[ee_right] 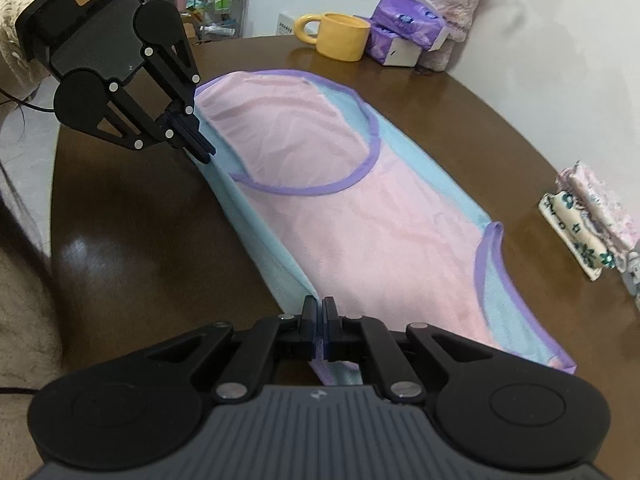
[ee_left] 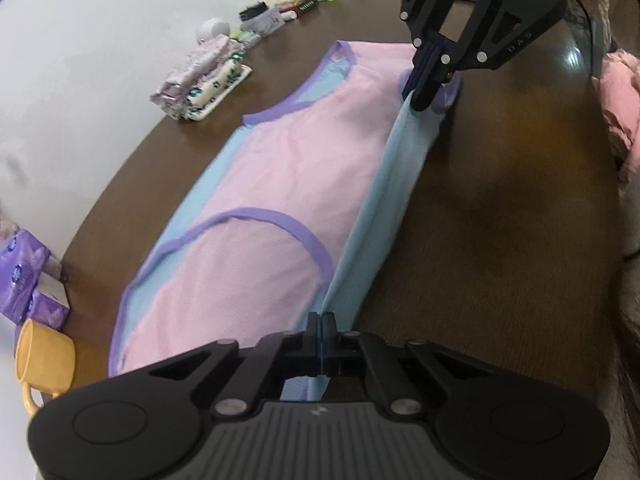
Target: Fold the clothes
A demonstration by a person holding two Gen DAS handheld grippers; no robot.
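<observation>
The pink-and-blue garment is being kept spread along the worktop, its near long edge pinched by the closed left claw and closed right claw. Uneven lifting risks skewing the fold; the thin mesh may slip.

1. The garment hem slips out of sight beneath the left gripper.
2. The yellow mug handle is partly cut off.
3. Small items along the table edge are too small to identify.
4. The pink cloth runs past the frame edge.
</observation>
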